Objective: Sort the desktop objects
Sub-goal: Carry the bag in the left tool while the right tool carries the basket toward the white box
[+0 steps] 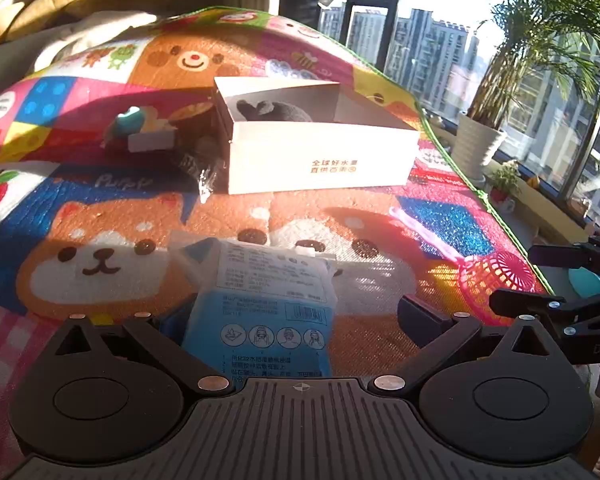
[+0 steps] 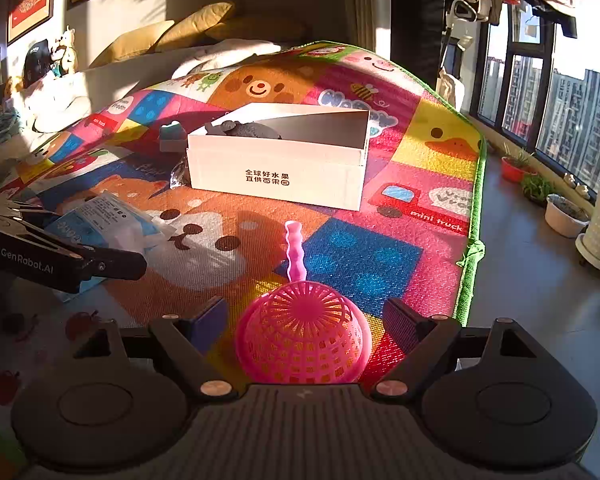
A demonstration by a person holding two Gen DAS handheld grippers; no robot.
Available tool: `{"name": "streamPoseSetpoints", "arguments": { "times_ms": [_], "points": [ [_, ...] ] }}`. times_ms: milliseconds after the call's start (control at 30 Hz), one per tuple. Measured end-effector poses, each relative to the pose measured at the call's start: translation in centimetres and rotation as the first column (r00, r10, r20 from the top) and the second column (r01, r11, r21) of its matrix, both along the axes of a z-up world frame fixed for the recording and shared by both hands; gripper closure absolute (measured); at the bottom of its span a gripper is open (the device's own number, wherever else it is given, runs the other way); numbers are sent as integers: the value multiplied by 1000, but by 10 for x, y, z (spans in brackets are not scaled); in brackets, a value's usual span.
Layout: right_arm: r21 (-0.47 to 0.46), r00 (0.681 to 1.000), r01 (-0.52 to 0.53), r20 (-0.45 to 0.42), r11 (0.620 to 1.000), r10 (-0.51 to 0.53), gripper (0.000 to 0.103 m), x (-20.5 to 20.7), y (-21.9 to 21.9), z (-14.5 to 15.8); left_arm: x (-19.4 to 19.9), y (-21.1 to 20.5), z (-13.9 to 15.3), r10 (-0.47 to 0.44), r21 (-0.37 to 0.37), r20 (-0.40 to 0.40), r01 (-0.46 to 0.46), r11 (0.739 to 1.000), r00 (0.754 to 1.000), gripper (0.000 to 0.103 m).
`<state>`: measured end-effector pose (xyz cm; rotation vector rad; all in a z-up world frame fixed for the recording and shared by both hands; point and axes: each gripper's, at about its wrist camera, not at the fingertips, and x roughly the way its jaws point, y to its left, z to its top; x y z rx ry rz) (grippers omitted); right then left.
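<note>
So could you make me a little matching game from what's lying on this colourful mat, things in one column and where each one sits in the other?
Things:
1. blue and white packet
2. pink strainer
3. dark plush toy
4. white box

Places:
A. inside the box
B. between the open fingers of the right gripper
C. far middle of the mat, open top
D. between the open fingers of the left gripper

Pairs: 1-D, 2-B, 3-A, 4-C
</note>
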<state>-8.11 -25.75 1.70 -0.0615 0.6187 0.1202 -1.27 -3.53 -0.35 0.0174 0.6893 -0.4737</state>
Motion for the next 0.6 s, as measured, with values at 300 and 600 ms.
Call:
{"name": "streamPoseSetpoints", "arguments": {
  "times_ms": [300,600],
  "points": [
    [65,992,-116,-41,991,118,39,8,29,-10,-27,12,-4,68,39,-8,-67,997,998,0],
    [101,989,-150,5,983,150,32,5,41,-13,-27,19,-5,143,58,-16,-142,988,990,0]
  ]
}}
